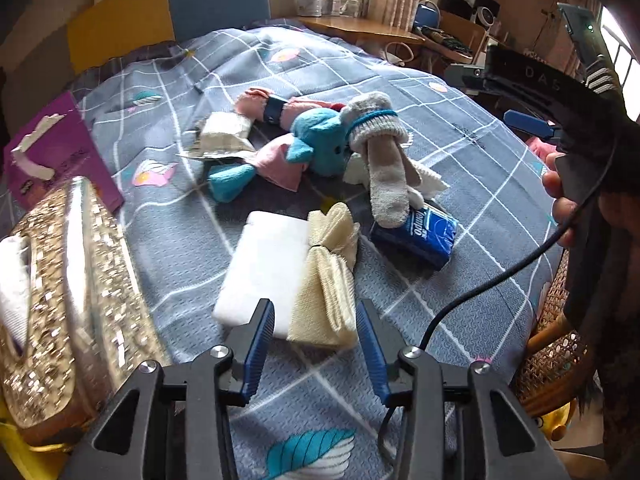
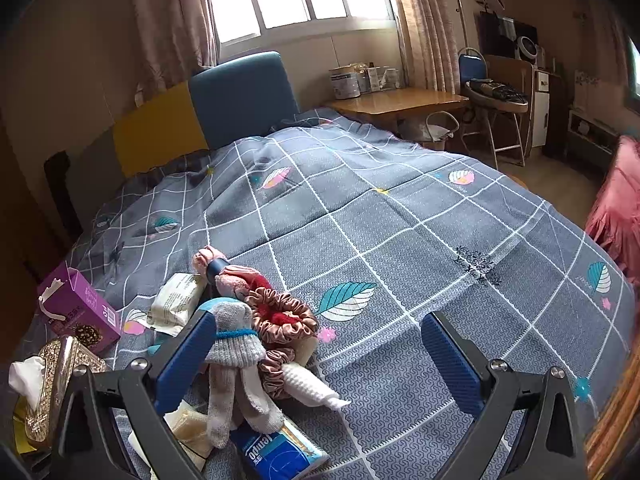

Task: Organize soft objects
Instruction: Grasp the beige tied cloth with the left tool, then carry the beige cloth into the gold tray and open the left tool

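Note:
On the grey checked bedspread (image 1: 460, 184) lies a heap: a grey sock bundle (image 1: 380, 148) (image 2: 236, 356) ringed by a blue hair tie, a blue plush (image 1: 324, 140), pink cloth (image 1: 272, 108), scrunchies (image 2: 284, 316) and a blue Tempo tissue pack (image 1: 416, 236) (image 2: 276, 452). Nearer, a cream folded cloth (image 1: 328, 280) rests on a white pack (image 1: 260, 264). My left gripper (image 1: 314, 320) points down at the cloth's near end, which lies between the open jaws. My right gripper (image 2: 316, 360) stands wide open over the heap, holding nothing; its blue pad (image 1: 528, 124) shows at upper right.
A gold glitter tissue box (image 1: 68, 300) (image 2: 52, 384) and a torn purple box (image 1: 60, 160) (image 2: 76, 312) stand at the left. A wipes packet (image 2: 176, 300) lies by the heap. A wicker chair (image 1: 552, 360) stands at the right edge, a wooden desk (image 2: 400, 100) beyond the bed.

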Demonstrator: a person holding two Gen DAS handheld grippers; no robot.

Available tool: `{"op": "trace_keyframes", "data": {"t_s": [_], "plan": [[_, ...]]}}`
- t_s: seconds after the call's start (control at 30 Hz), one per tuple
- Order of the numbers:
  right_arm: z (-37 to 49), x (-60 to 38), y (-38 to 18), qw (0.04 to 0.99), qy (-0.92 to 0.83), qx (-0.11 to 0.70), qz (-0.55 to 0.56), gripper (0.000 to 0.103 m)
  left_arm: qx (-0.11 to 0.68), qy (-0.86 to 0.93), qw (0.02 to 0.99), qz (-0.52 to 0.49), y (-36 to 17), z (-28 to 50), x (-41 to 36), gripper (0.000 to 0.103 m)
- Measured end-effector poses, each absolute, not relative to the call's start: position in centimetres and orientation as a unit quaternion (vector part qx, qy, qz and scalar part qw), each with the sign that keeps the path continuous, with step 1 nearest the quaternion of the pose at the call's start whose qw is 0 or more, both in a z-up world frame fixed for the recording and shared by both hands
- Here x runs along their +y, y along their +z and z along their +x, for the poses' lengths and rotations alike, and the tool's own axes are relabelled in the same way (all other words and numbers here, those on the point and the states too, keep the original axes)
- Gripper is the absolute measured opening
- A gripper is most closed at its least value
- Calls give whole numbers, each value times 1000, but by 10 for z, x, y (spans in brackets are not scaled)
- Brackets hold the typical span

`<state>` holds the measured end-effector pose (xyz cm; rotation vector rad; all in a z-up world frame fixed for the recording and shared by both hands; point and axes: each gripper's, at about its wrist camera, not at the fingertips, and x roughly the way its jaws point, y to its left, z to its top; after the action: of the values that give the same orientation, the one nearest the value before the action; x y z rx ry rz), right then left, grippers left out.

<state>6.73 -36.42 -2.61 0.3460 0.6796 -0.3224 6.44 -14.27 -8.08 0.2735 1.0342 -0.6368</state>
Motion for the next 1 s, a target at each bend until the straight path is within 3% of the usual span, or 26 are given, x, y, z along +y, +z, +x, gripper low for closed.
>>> {"op": "trace_keyframes", "data": {"t_s": [0.23,0.37,0.63,0.77,0.9,1.0], "plan": [[67,-367,-28,914,-153,331,178,103,500,-296,799,153,-106,86,-177,43],[68,-370,-30,910,-153,336,187,103,486,-298,806,161,-111,85,-179,16],[72,-358,-30,915,-145,343,156,103,442,-306,836,110,-75,66,-139,12],[75,-348,-31,917,-122,354,139,95,419,-302,853,75,-42,63,-118,12],[79,-330,-37,909,-57,384,149,69,388,-293,873,48,-8,65,-98,12],[82,-302,-49,889,23,426,169,62,378,-283,881,35,5,73,-86,12]]}}
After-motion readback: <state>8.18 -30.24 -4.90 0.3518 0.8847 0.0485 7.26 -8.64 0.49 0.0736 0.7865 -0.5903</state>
